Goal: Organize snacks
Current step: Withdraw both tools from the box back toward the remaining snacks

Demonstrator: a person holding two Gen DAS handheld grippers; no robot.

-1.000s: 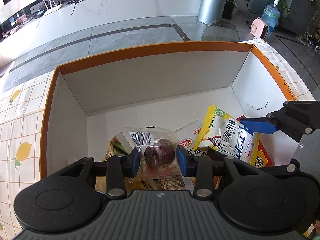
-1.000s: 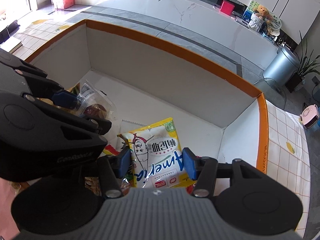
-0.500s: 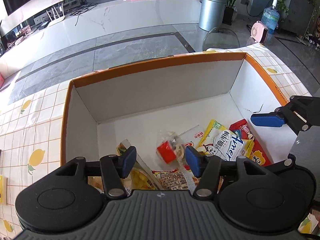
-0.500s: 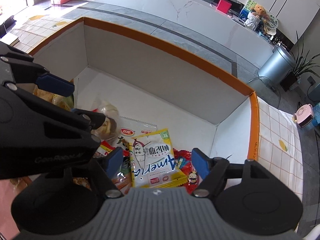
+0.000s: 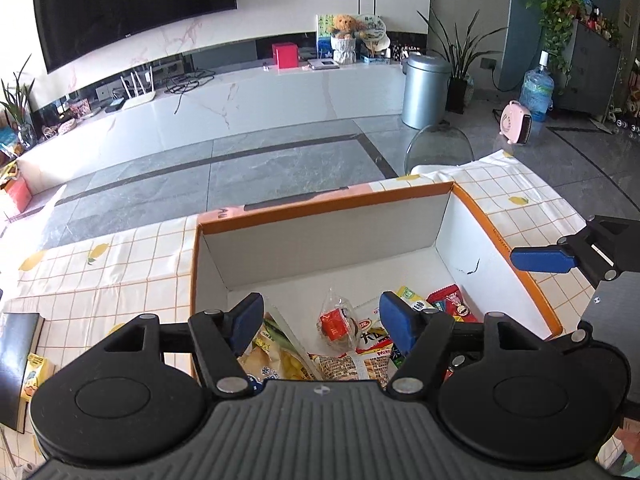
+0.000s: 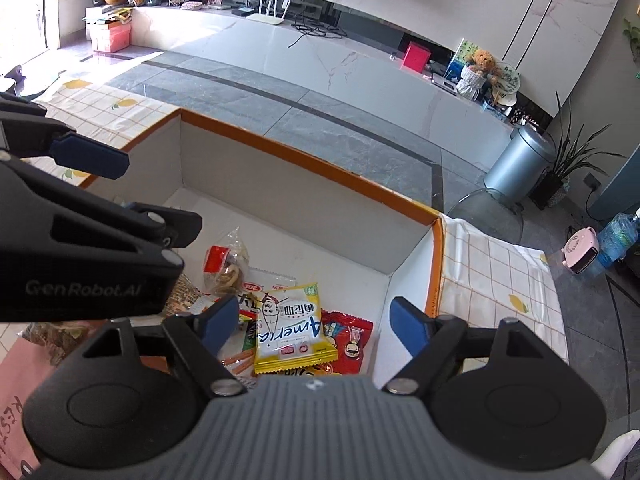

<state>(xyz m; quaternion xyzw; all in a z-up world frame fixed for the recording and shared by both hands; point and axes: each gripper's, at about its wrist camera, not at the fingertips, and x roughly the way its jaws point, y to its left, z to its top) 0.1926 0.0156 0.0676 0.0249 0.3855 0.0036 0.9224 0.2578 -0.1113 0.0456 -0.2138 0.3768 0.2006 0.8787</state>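
Observation:
An orange-rimmed white box (image 5: pixel 328 204) (image 6: pixel 304 156) holds several snack packets. A clear bag with a red label (image 5: pixel 336 322) (image 6: pixel 224 260) lies in the middle of the pile. A yellow packet (image 6: pixel 290 328) lies next to a red packet (image 6: pixel 352 344) (image 5: pixel 448 300). My left gripper (image 5: pixel 322 320) is open and empty, raised above the box's near side. My right gripper (image 6: pixel 312 320) is open and empty above the yellow packet. Each gripper shows in the other's view, the right one (image 5: pixel 540 259) and the left one (image 6: pixel 90 158).
The box stands on a table with a lemon-print checked cloth (image 5: pixel 120 264) (image 6: pixel 496 280). A dark book (image 5: pixel 16 356) and a small yellow carton (image 5: pixel 36 368) lie at the left on the cloth. A glass chair back (image 5: pixel 438 152) stands beyond the table.
My left gripper let go of the clear bag, which dropped onto the pile. My right gripper let go of the yellow packet. Both grippers opened wide and lifted back out of the box.

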